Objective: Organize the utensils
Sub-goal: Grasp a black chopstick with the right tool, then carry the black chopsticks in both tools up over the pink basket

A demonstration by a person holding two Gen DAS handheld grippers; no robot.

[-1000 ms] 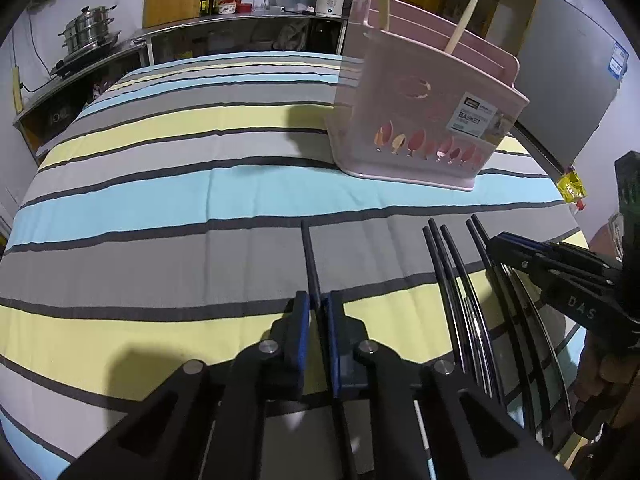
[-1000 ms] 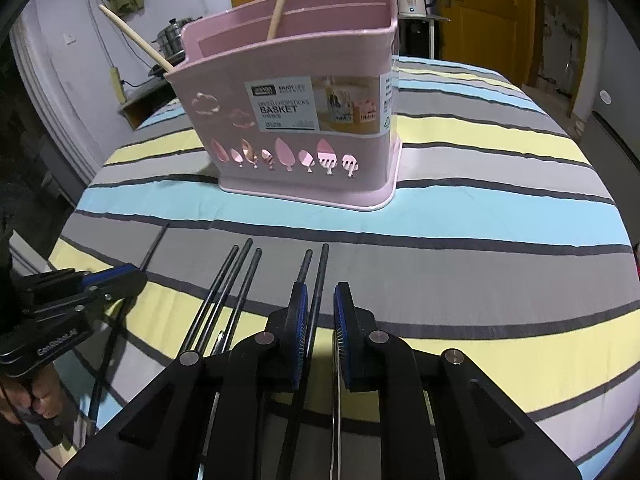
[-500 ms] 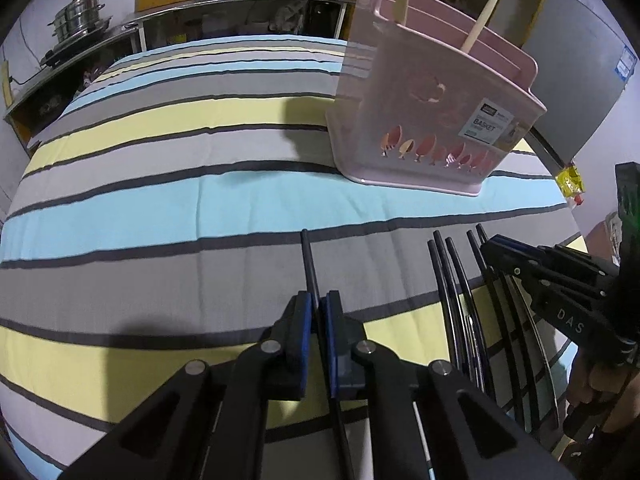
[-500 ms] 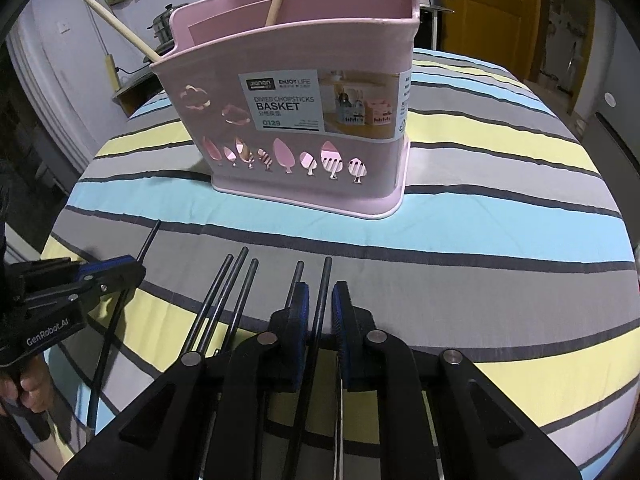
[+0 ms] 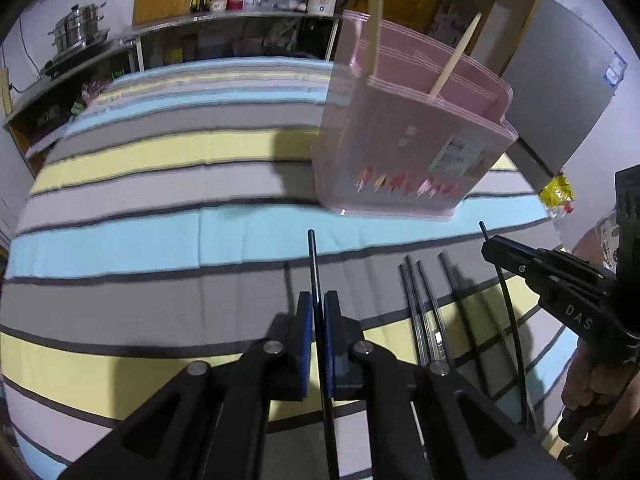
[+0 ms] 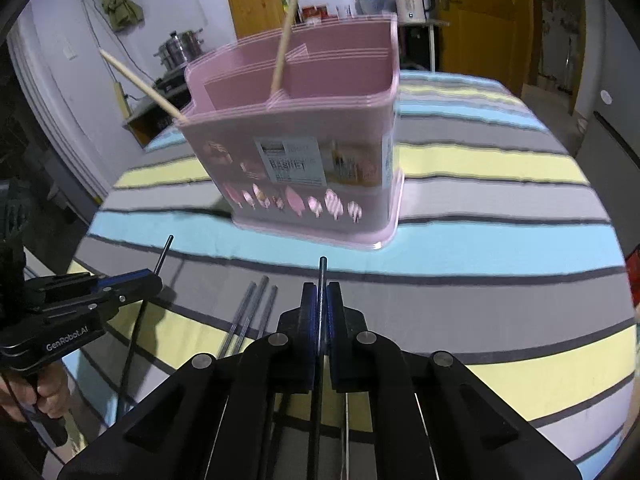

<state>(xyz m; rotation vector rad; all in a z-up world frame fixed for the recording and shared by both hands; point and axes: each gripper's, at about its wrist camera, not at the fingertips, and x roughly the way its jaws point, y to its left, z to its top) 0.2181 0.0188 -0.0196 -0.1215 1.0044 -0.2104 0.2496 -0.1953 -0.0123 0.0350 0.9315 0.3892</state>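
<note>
Chopsticks: each gripper now has one black stick clamped & lifted off the striped bench. 1 s ago both lay flat w/ the rest. Left gripper (image 5: 318, 312) pinches left chopstick (image 5: 313, 256); right gripper (image 6: 321, 304) pinches right chopstick (image 6: 322, 276), tips pointing fwd toward pink basket (image 6: 320, 136), which looks closer than before. Three spare chopsticks (image 6: 252, 308) remain on bench (image 6: 480, 312). Pick-up done, I'd judge; next is carry & drop into a basket compartment.

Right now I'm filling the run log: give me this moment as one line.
left gripper: shut on black chopstick | right gripper: shut on black chopstick | pink basket: two wooden chopsticks inside | spare chopsticks: on cloth
</note>
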